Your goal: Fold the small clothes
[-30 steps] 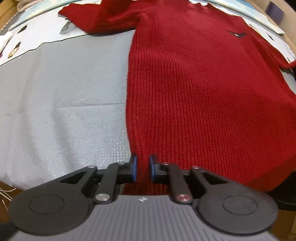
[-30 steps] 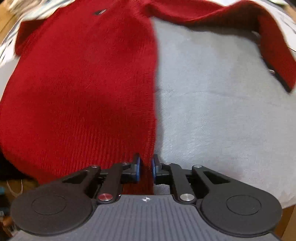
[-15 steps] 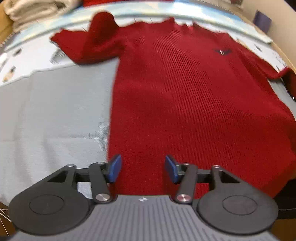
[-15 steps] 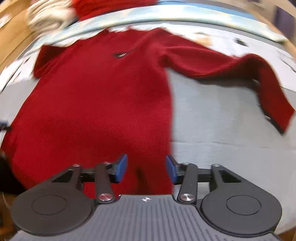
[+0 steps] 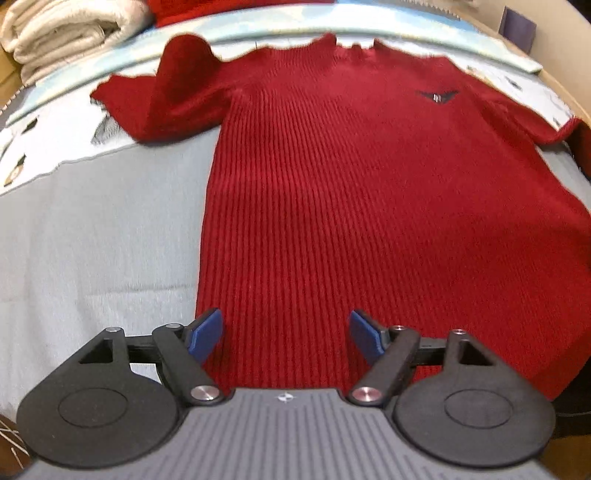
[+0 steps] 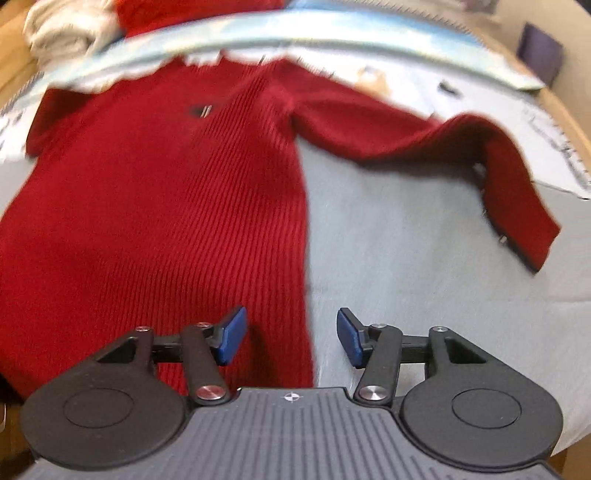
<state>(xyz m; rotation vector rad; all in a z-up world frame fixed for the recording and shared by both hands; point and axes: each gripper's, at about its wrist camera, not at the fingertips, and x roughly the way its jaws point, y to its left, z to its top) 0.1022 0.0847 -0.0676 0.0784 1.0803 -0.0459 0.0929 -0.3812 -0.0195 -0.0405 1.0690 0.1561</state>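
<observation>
Red knit sweater (image 5: 369, 206) spread flat, front up, on grey bedcover (image 5: 92, 229), hem near, collar far, one sleeve bunched at far left, other stretched right. Left gripper (image 5: 286, 334) spread wide over hem's left corner, gripping nothing. Right gripper (image 6: 291, 334) likewise wide, empty, straddling sweater's right edge. Folded white towels (image 5: 62, 29) at far left.

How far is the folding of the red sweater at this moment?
Done: the red sweater lies spread flat, front up, on the grey cloth. In hand: nothing; the left gripper and right gripper are open above its hem. Left: every fold, since both sleeves lie out sideways.
</observation>
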